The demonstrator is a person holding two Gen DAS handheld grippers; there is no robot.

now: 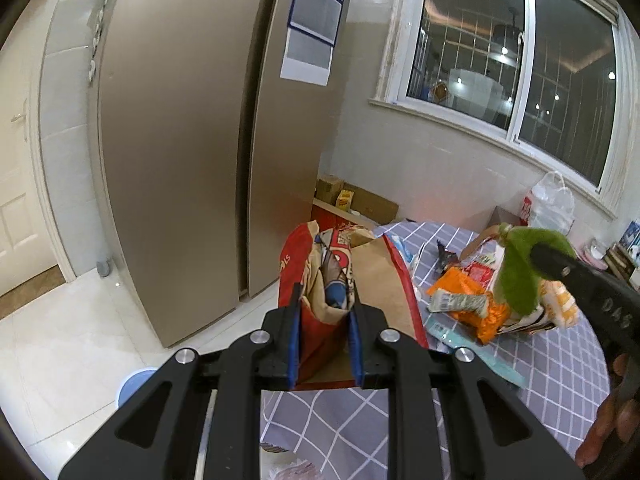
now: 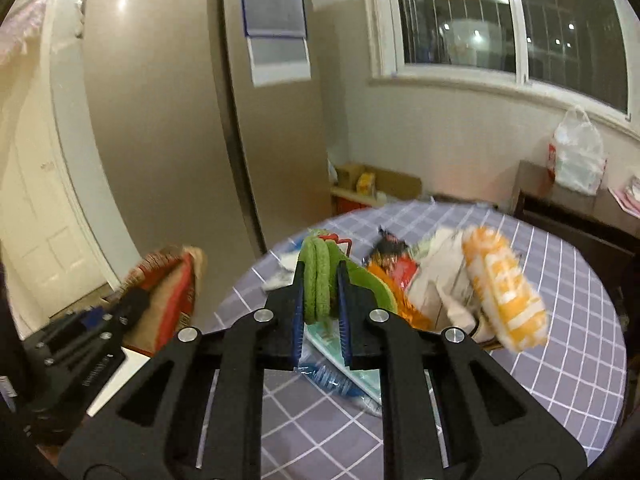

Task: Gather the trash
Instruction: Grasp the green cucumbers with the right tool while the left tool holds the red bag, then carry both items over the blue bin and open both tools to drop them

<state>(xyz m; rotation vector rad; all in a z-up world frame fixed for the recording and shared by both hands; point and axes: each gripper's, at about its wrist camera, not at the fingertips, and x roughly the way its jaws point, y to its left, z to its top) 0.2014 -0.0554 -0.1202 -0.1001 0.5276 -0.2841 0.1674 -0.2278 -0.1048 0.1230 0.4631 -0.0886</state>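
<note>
Your right gripper [image 2: 320, 294] is clenched on a green fuzzy piece [image 2: 318, 284], lifted above the checked tablecloth [image 2: 560, 360]; what it is stays unclear, and motion blurs the yellow-and-white wrapper [image 2: 504, 292] beside it. Your left gripper [image 1: 326, 312] pinches the rim of the red paper bag [image 1: 316, 280] at the table's edge; its base is hidden. More wrappers [image 1: 468, 304] lie heaped on the cloth.

A home kitchen at night: a tall bronze two-door fridge [image 1: 180, 152] rises beyond the tongs, a white panelled door [image 1: 16, 184] to their left, a barred window [image 1: 512, 64] up to their right. Below them, a round table with a checked grey cloth [image 2: 560, 320] carries snack wrappers [image 1: 472, 308].
</note>
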